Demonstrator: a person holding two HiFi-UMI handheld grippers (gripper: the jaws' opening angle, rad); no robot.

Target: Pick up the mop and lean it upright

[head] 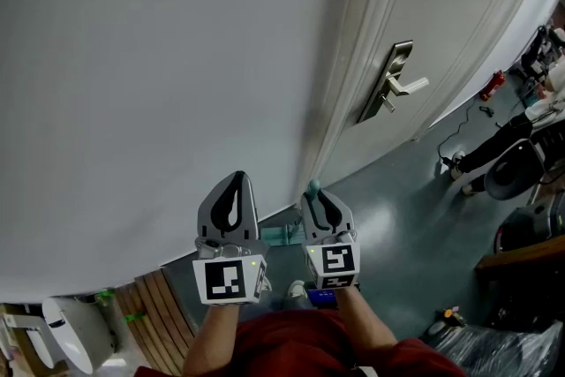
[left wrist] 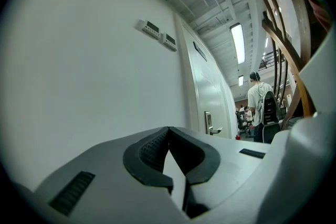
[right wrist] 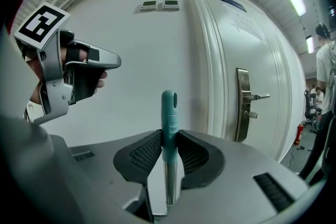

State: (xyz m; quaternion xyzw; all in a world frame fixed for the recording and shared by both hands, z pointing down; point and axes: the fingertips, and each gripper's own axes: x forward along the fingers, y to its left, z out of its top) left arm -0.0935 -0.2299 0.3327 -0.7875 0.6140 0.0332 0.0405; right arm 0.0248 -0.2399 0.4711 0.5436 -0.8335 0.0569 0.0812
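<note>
The right gripper (right wrist: 169, 136) has its fingers (right wrist: 144, 155) tight on the mop (right wrist: 168, 107), near the handle's top. The mop stands upright by the white wall (right wrist: 142, 55), beside the door (right wrist: 247, 44). The left gripper (left wrist: 169, 132) is closed and holds nothing.

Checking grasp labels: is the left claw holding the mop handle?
No, the left claw is closed on nothing in its own view; the teal-tipped mop handle sits clamped in the right claw.

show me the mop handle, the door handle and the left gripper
mop handle (right wrist: 168, 107), right gripper view, teal grip end
door handle (right wrist: 257, 96), right gripper view, lever
left gripper (head: 237, 181), head view, between fingertips
</note>
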